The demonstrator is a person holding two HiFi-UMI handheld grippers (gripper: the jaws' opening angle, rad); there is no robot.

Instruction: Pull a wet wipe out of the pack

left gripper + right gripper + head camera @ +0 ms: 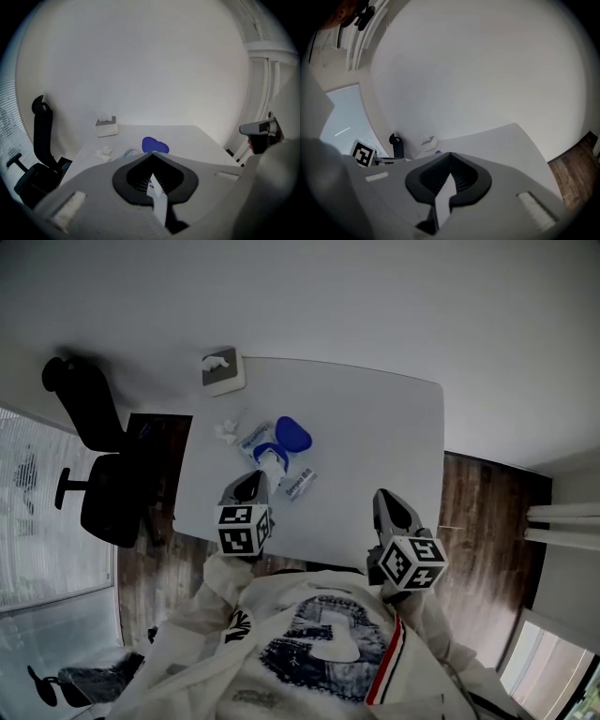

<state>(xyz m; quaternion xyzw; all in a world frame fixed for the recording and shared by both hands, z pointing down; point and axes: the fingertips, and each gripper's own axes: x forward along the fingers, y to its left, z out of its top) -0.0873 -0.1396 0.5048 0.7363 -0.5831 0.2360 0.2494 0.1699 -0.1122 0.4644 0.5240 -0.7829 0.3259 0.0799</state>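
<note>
A: Where did the pack lie?

B: The soft white-and-blue printed pack [298, 486] lay flat on the left half of the white rectangular surface [375, 427]. Its rounded blue plastic lid [293, 435] was flipped open on the far side. A white wet wipe [273, 463] showed at the opening.

A: And the tools?

B: The grey left tool [253, 482], with its marker cube at the rear, hung over the pack's near-left edge and pointed down and away from the person. Its jaws were together at the tip. I could not tell whether wipe material sat between them, or whether the tip touched the pack. The grey right tool [382, 498] hung over the near-right part of the surface, well apart from the pack, with its jaws also together.

A: Anything else there?

B: A small grey-and-white tissue box [223, 369] stood at the far-left corner. A crumpled white tissue [225, 430] lay between that box and the pack, just beside the pack. A black office chair [94, 456] stood off the left edge, on the dark wooden floor [478, 512].
</note>
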